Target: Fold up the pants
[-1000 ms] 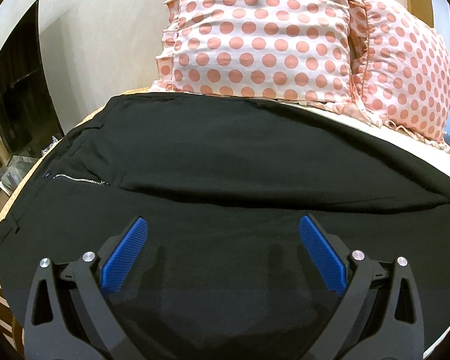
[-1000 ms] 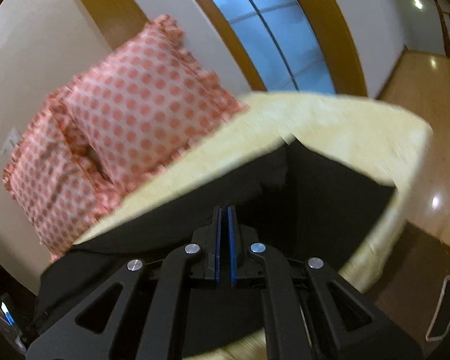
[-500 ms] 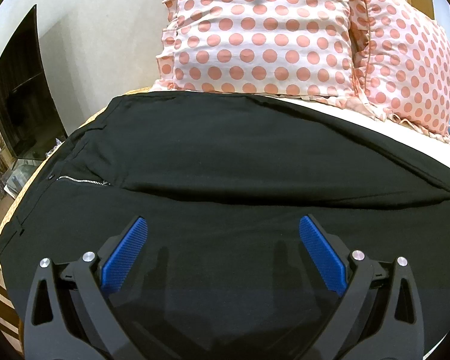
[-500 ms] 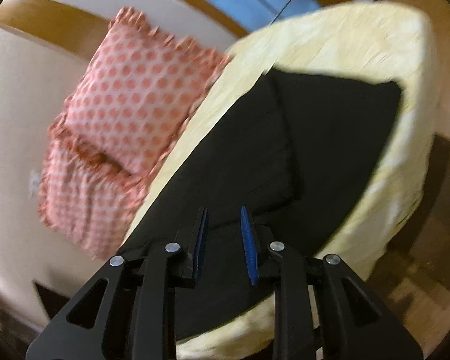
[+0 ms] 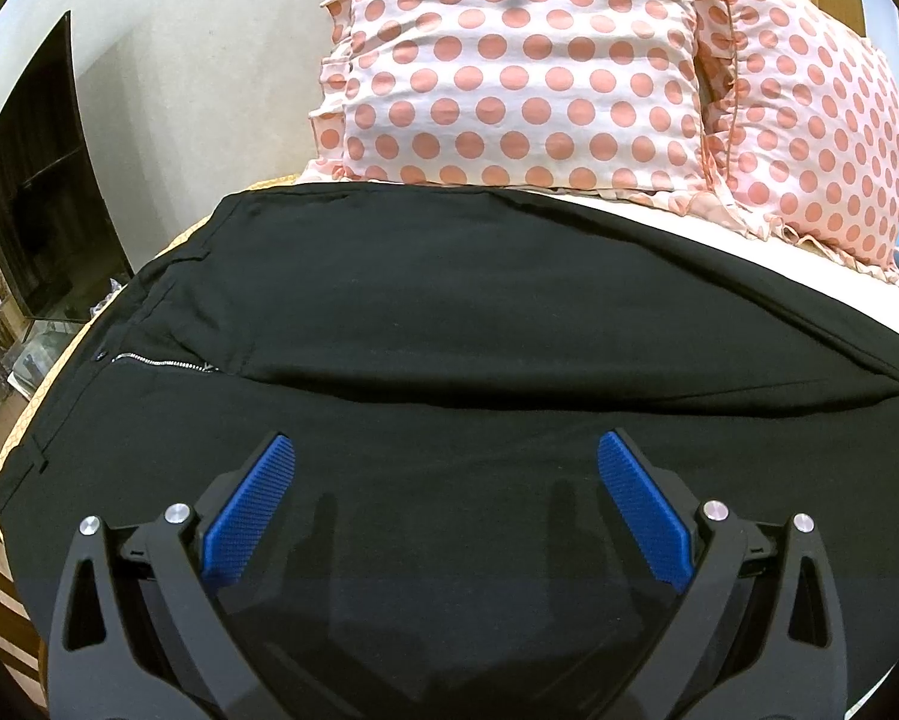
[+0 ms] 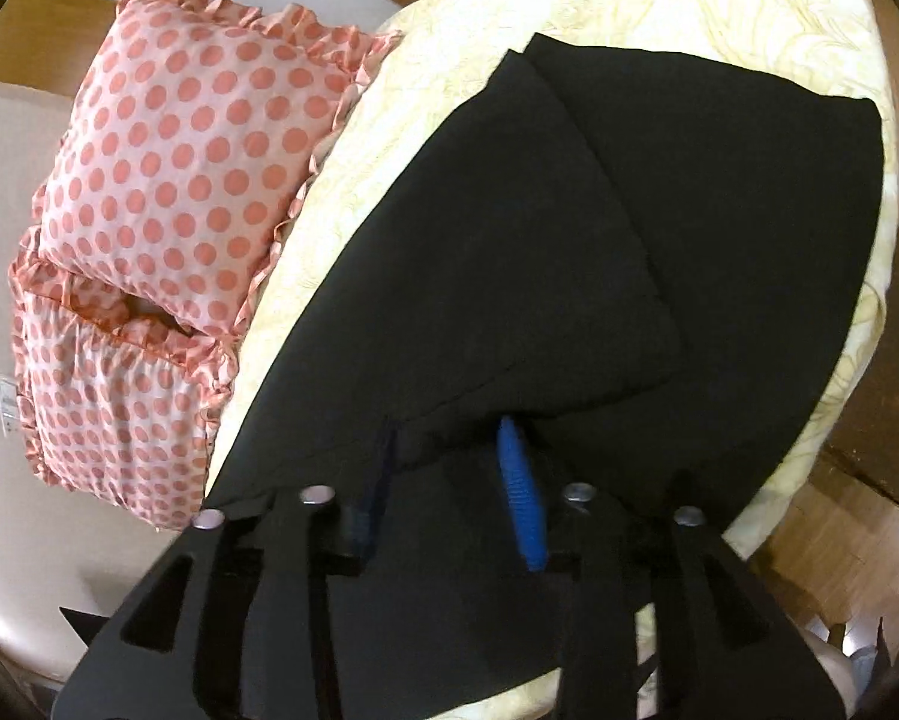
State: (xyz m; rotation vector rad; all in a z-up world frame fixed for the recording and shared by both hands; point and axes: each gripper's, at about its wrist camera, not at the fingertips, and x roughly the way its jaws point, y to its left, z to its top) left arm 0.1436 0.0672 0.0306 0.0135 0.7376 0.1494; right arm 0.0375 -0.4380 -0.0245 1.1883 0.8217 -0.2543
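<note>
Black pants [image 5: 449,312] spread flat on the cream bedspread [image 6: 659,6], waistband and zipper [image 5: 161,363] at the end away from the window, legs laid side by side; two polka-dot pillows [image 5: 509,66] just beyond the pants' far edge; left gripper [image 5: 446,480] above the near leg, jaws wide apart, nothing between them; right gripper [image 6: 449,456] low over the pants, blue pads [image 6: 518,498] parted, empty.

Two pink polka-dot pillows [image 5: 521,60] with ruffled edges lean side by side against a pale wall [image 5: 197,60]. A cream patterned bedspread [image 6: 659,6] covers the bed. A dark panel [image 5: 35,180], possibly a television, stands left.
</note>
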